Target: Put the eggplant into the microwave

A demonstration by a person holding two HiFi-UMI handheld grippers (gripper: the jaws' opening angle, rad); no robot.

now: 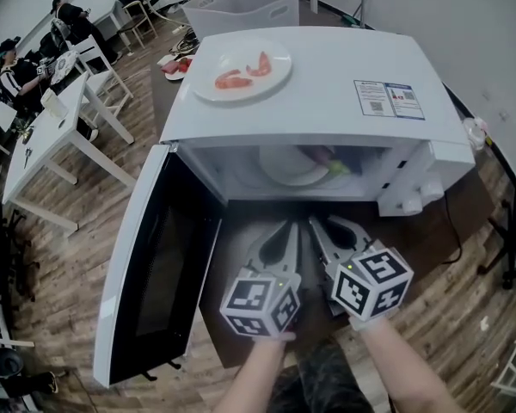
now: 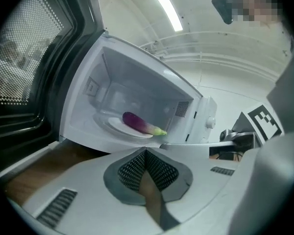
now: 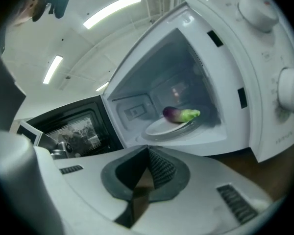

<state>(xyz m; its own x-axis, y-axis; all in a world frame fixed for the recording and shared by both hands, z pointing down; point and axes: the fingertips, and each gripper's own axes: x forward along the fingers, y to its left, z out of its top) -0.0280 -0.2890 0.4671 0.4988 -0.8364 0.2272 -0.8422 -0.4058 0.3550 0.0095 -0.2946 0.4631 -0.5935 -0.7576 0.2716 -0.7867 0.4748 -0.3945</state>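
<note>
1. The microwave (image 1: 310,84) stands on a brown tabletop (image 1: 241,261). Its door (image 1: 150,274) is swung wide open on the side away from the controls.
2. The eggplant (image 2: 139,123) lies inside the microwave's cavity. Its purple body rests on a white plate (image 2: 118,127) and its green stem end points toward the control side.
3. The left gripper (image 2: 145,152) is in front of the microwave's opening, clear of it. Its jaws are pressed together at the tips, with nothing between the mesh pads.
4. The right gripper (image 3: 148,150) is just beside the left one, on the control side of the opening. Its jaws are likewise closed tip to tip and carry nothing.
5. Both grippers point toward the open cavity, and neither reaches past its front edge. In the head view their tips sit close together below the opening.
6. A second plate (image 1: 241,69) sits on top of the microwave toward the door side and holds a few pink-red food pieces (image 1: 245,71).
7. A printed label (image 1: 387,100) is stuck on the microwave's top near the control side.
8. Two white knobs (image 3: 289,89) stand on the microwave's front panel, beside the cavity.
9. A white bin (image 1: 241,7) stands behind the microwave.
10. Beyond the door side, well apart from the microwave, there are white tables (image 1: 47,140) and chairs on a wooden floor, with seated people beside them.
</note>
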